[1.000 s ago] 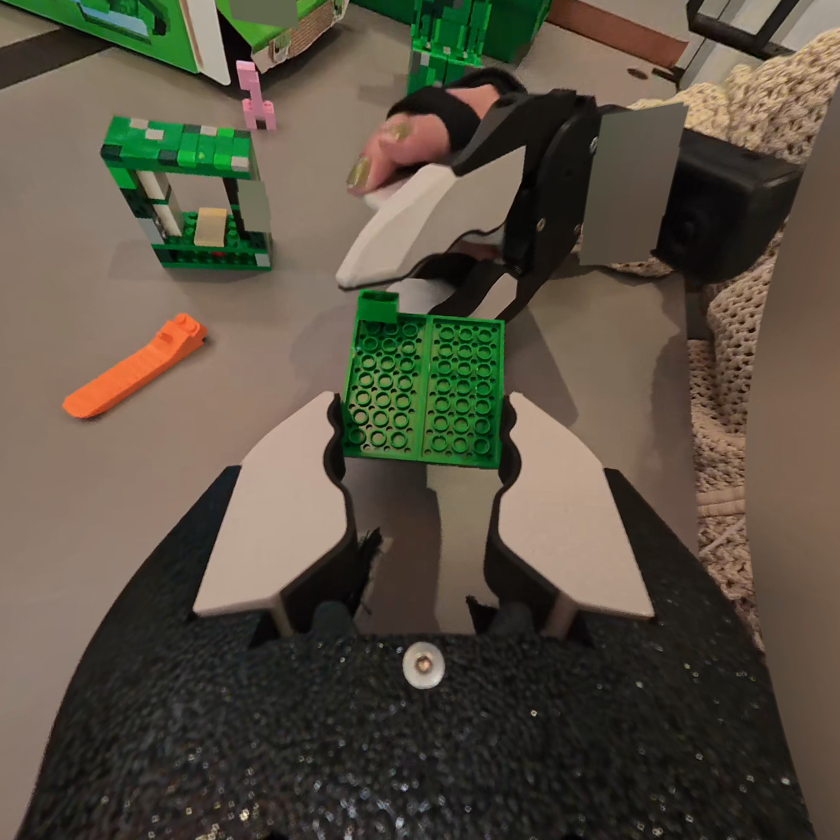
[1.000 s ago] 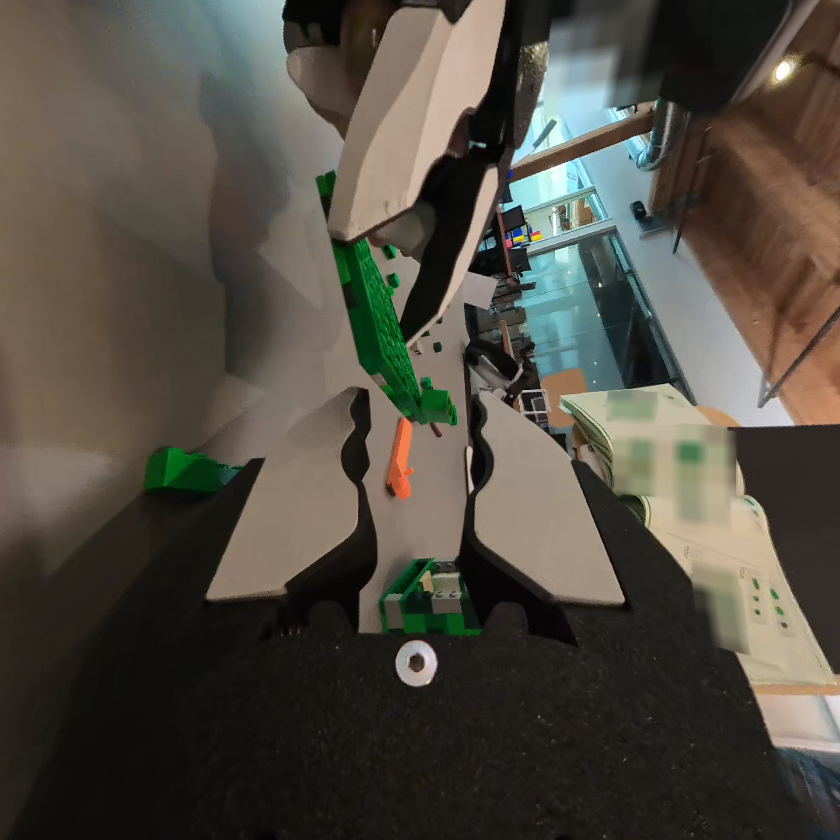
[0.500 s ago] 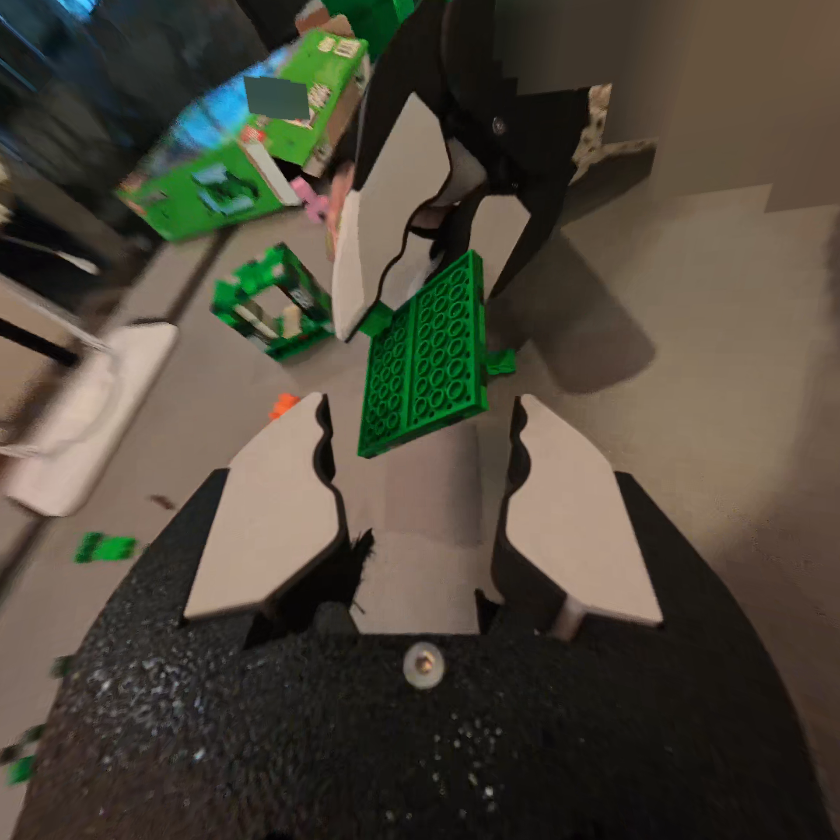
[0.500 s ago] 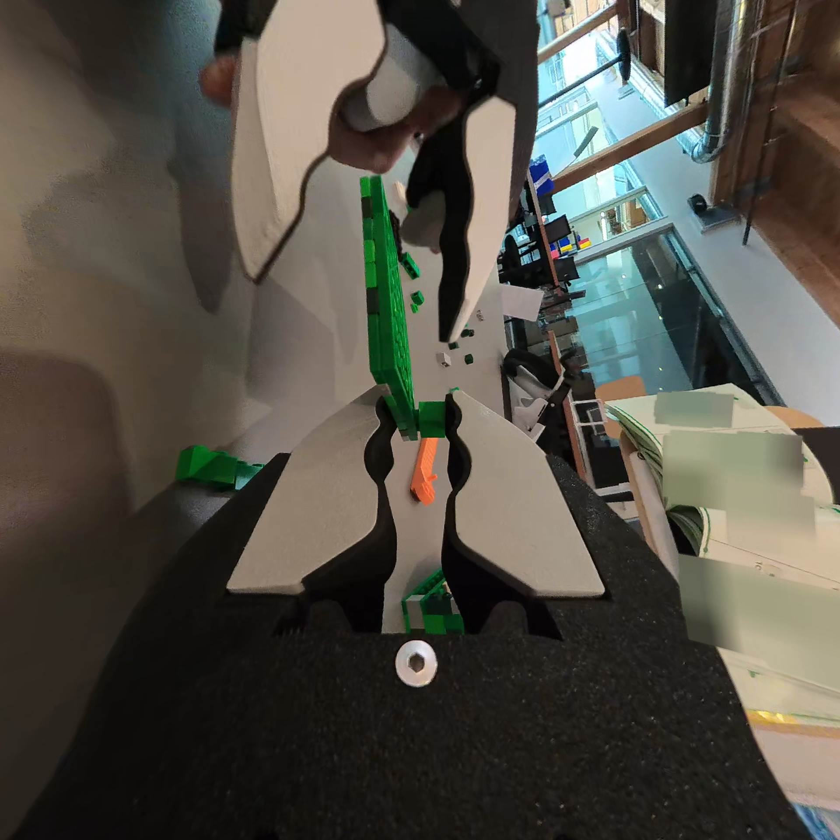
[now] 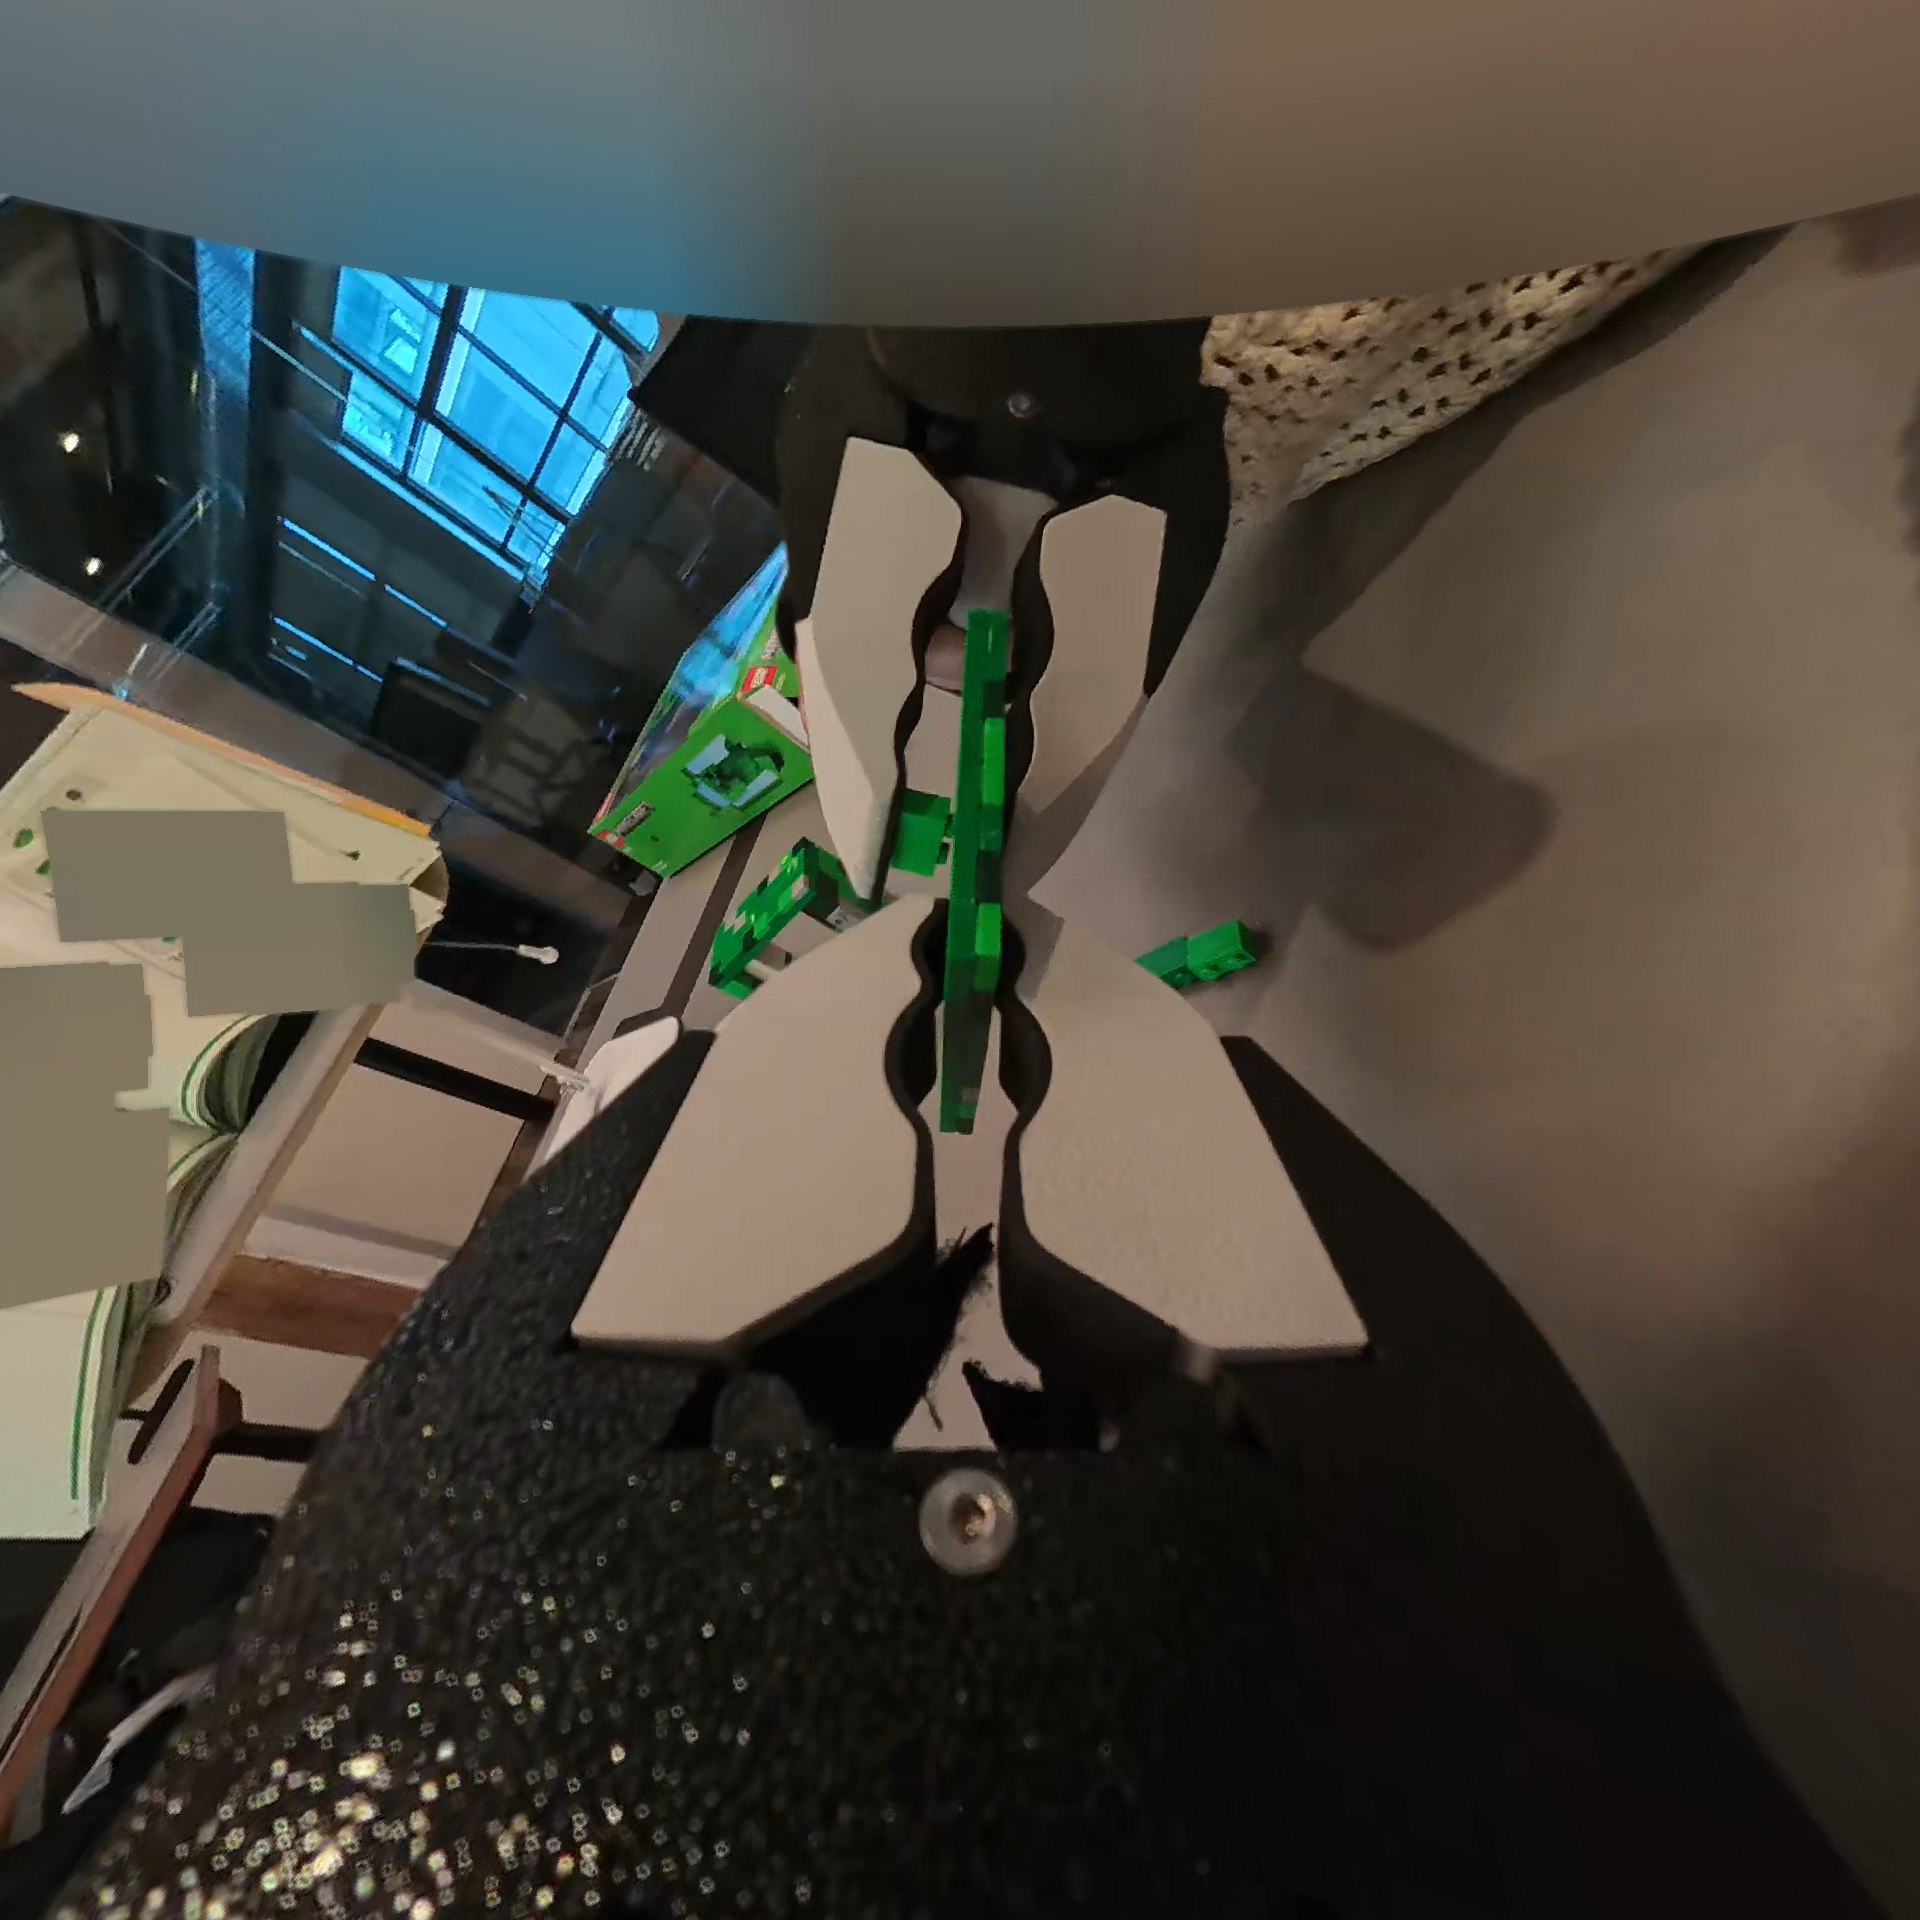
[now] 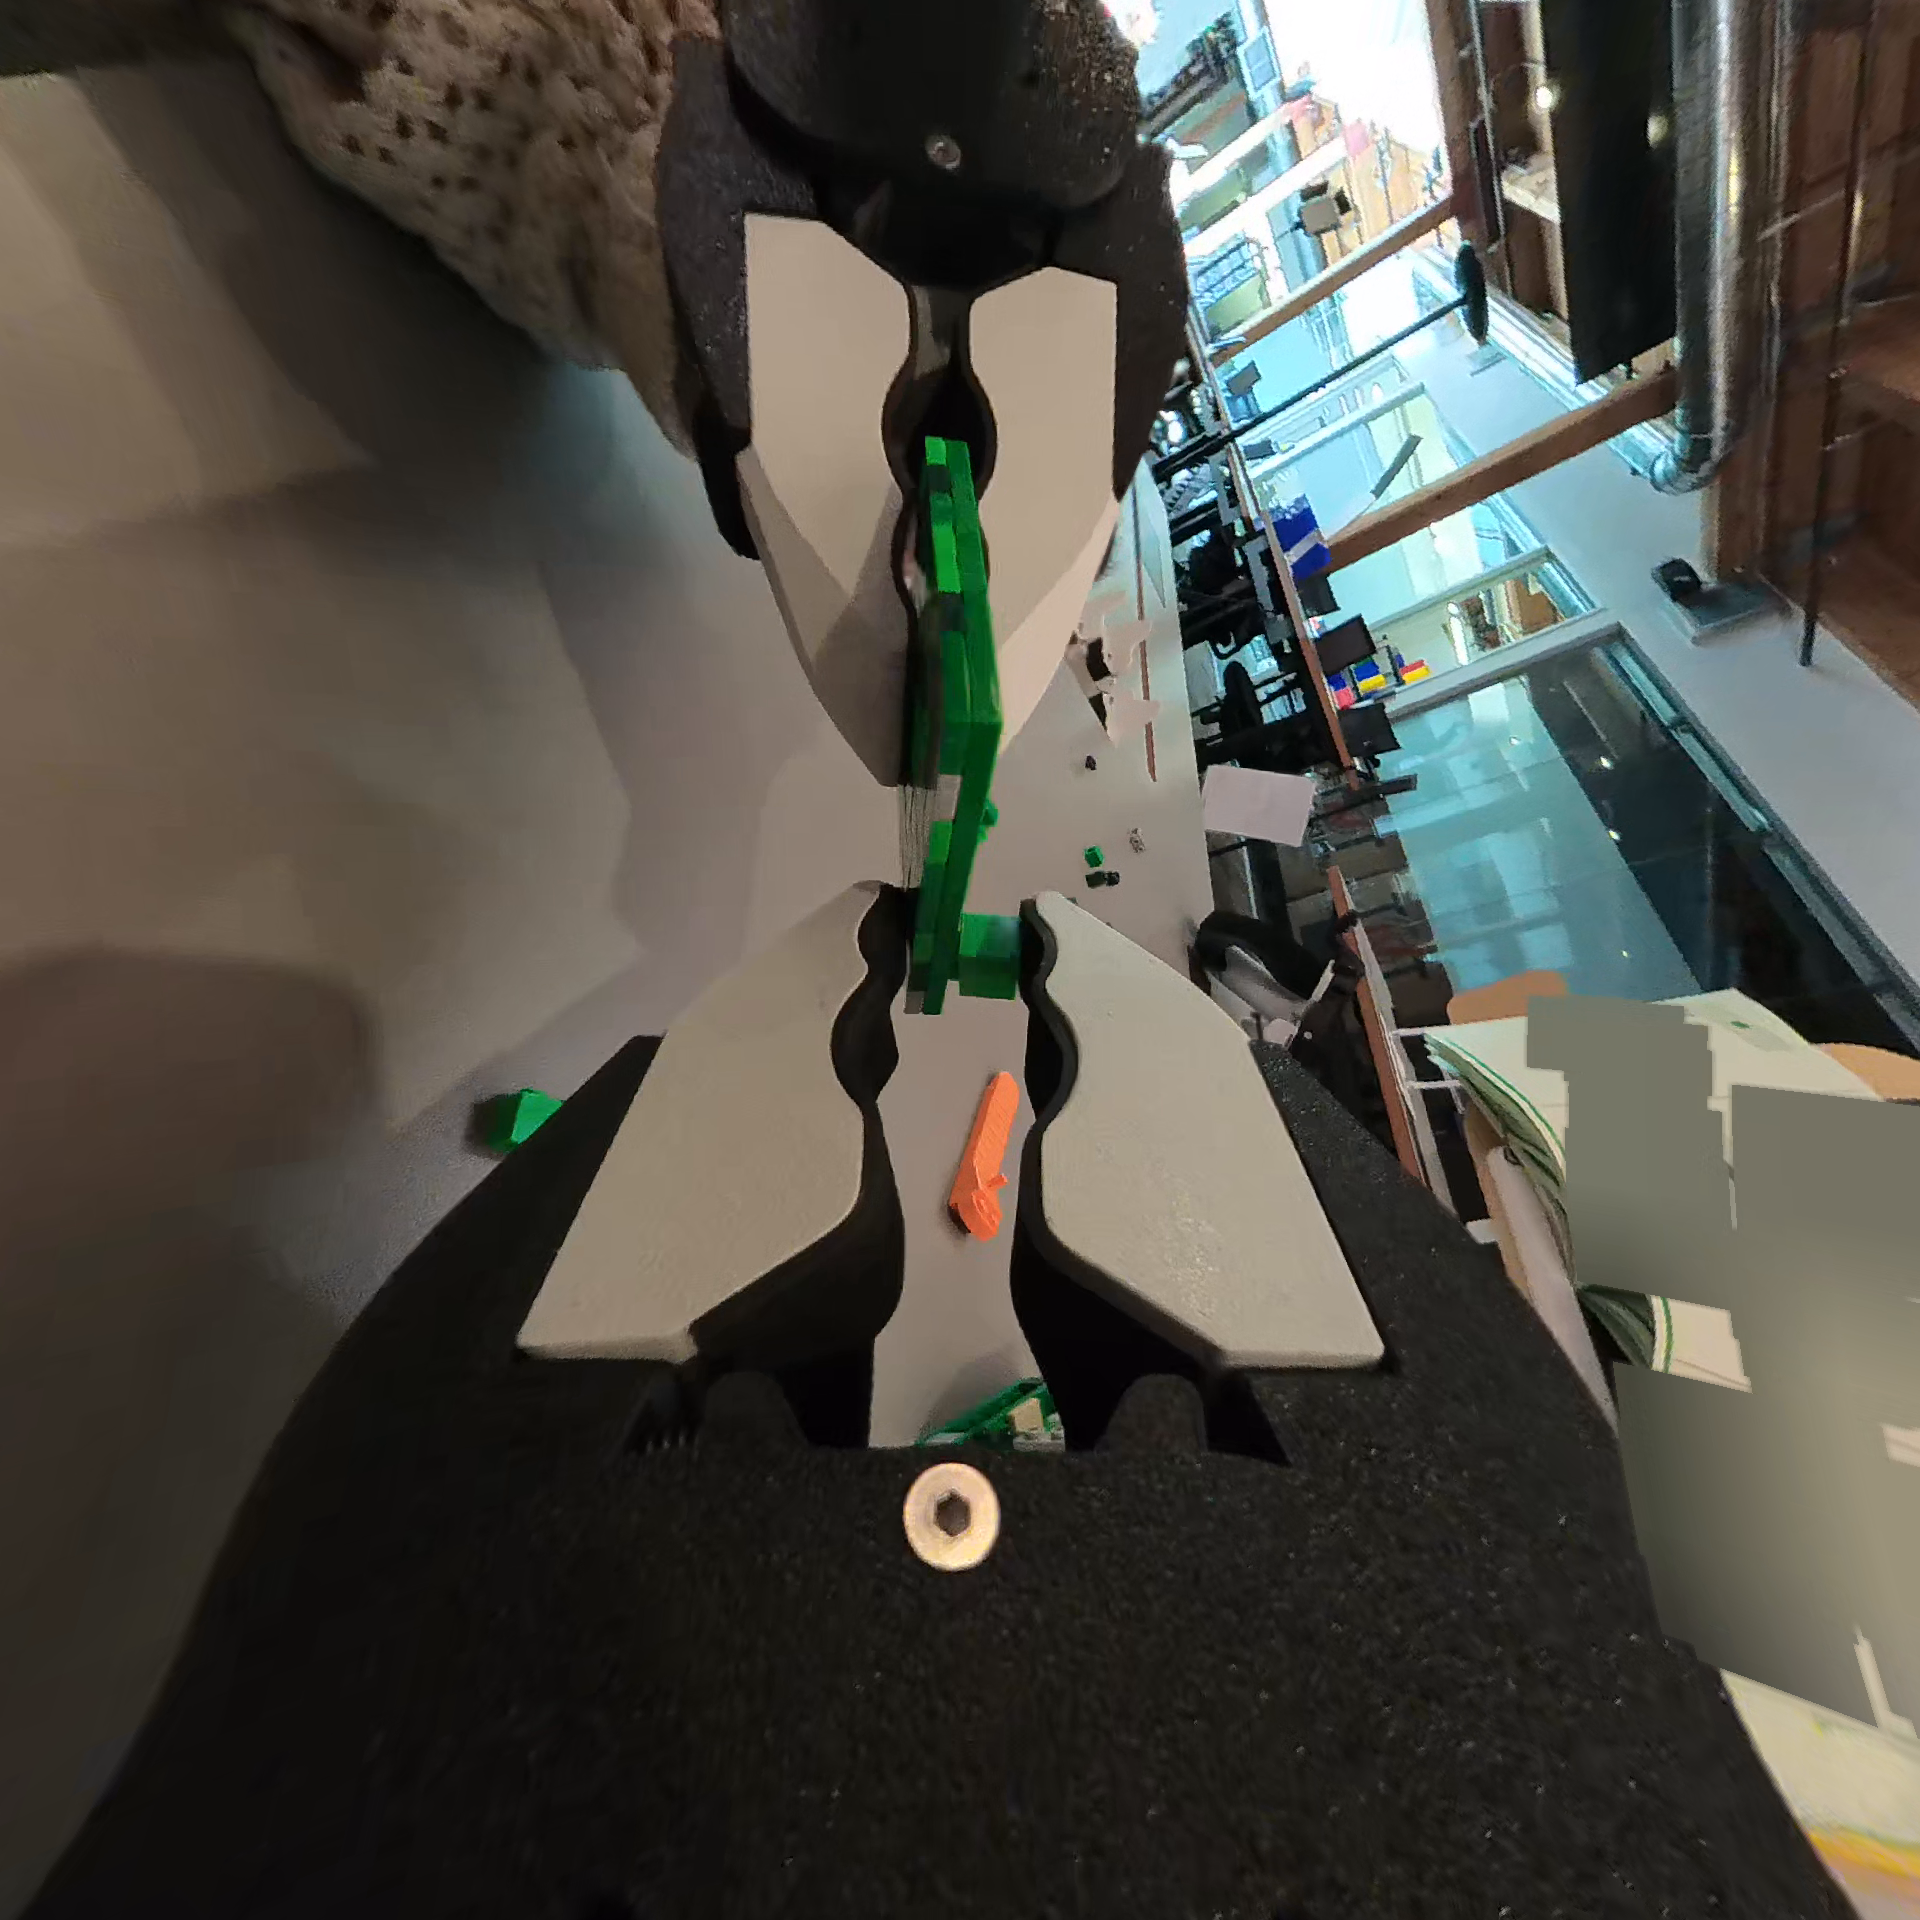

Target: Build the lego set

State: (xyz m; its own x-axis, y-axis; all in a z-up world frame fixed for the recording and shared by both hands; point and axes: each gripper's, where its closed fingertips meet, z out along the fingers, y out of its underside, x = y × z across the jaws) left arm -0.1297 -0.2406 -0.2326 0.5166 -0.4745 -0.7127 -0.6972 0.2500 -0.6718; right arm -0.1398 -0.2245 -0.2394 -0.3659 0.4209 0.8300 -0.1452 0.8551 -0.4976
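Observation:
A green lego plate (image 5: 977, 831) is held edge-on in the air between both grippers, and also shows in the right wrist view (image 6: 951, 665). My left gripper (image 5: 977, 925) is shut on the plate's near end. My right gripper (image 6: 961, 914) is shut on the opposite end, clamping a small green brick (image 6: 987, 951) against the plate's face. The brick also shows in the left wrist view (image 5: 920, 831). Each gripper faces the other: the right gripper (image 5: 956, 862) shows in the left wrist view, the left gripper (image 6: 945, 748) in the right wrist view.
On the grey table lie an orange brick separator (image 6: 982, 1158), a green frame build (image 5: 774, 914), a loose green brick (image 5: 1195, 954) and several tiny pieces (image 6: 1096, 868). A green set box (image 5: 717, 769) and an instruction booklet (image 5: 312, 883) are at the side.
My left gripper let go of the plate's sides, then shut again on its faces. The right gripper closed on the small brick and plate. The plate turned from flat to edge-on.

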